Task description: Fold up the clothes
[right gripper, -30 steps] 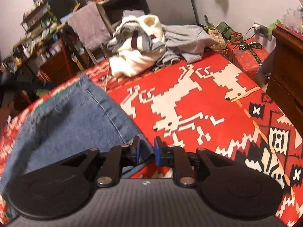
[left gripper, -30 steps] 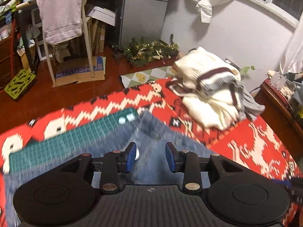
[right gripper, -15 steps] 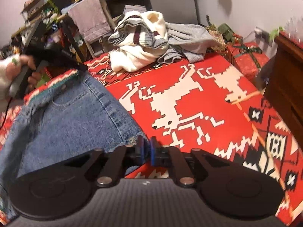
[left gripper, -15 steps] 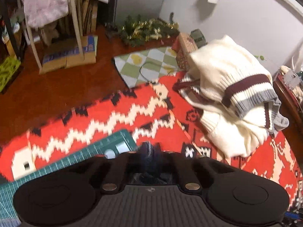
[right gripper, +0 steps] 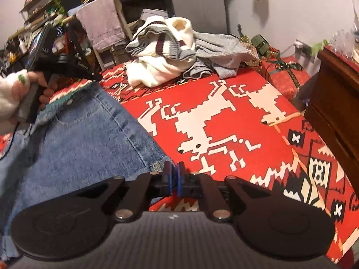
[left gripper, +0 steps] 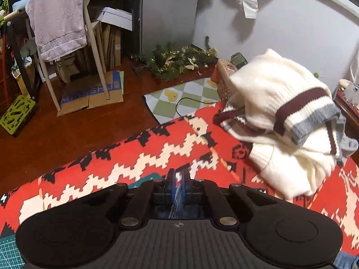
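Both claws have closed since a second ago. Left claw [left gripper: 177, 180] is pinching a fold of the denim jeans [right gripper: 74, 139] between its blue pads, lifting that edge above the red patterned blanket [right gripper: 224, 116]. Right claw [right gripper: 174, 174] is sitting nearly closed at the jeans' near corner; whether it is gripping the cloth is unclear. A cream sweater [left gripper: 280, 112] is lying heaped at the blanket's far end.

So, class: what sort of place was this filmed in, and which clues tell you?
Probably a lived-in bedroom at home: a bed with a red blanket, piled sweaters waiting to be folded, a towel over a chair, and cluttered shelves.
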`<act>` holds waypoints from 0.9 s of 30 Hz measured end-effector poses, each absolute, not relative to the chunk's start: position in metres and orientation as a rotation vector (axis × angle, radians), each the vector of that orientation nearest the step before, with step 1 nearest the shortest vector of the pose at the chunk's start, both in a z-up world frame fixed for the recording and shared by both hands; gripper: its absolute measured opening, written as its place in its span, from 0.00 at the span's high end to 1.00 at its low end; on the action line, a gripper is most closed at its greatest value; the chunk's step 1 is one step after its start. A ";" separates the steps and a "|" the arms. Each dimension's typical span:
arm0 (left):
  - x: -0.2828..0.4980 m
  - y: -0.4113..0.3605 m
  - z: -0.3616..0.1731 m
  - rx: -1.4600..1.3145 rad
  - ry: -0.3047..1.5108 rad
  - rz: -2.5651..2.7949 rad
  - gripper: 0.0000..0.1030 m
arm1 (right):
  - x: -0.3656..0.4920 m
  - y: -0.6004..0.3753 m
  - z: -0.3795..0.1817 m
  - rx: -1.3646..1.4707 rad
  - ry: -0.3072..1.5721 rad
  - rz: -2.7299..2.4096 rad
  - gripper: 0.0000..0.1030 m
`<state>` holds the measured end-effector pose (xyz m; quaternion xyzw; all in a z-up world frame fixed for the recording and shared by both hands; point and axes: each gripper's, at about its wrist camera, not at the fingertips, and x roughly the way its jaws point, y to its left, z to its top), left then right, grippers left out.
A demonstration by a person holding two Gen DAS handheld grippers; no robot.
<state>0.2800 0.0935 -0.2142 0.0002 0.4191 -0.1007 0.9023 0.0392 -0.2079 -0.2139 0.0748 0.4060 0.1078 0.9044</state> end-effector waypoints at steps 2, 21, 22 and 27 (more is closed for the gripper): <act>0.280 0.096 -0.204 -0.022 0.839 -0.206 0.77 | 0.038 -0.209 -0.208 0.158 0.822 0.222 0.94; 0.178 0.098 -0.208 0.052 0.898 -0.282 0.95 | 0.110 -0.127 -0.224 0.047 0.845 0.354 0.95; 0.178 0.097 -0.212 0.052 0.897 -0.275 0.95 | 0.115 -0.124 -0.226 0.041 0.845 0.355 0.95; 0.186 0.094 -0.221 0.026 0.881 -0.266 0.96 | 0.140 -0.109 -0.230 0.032 0.835 0.357 0.95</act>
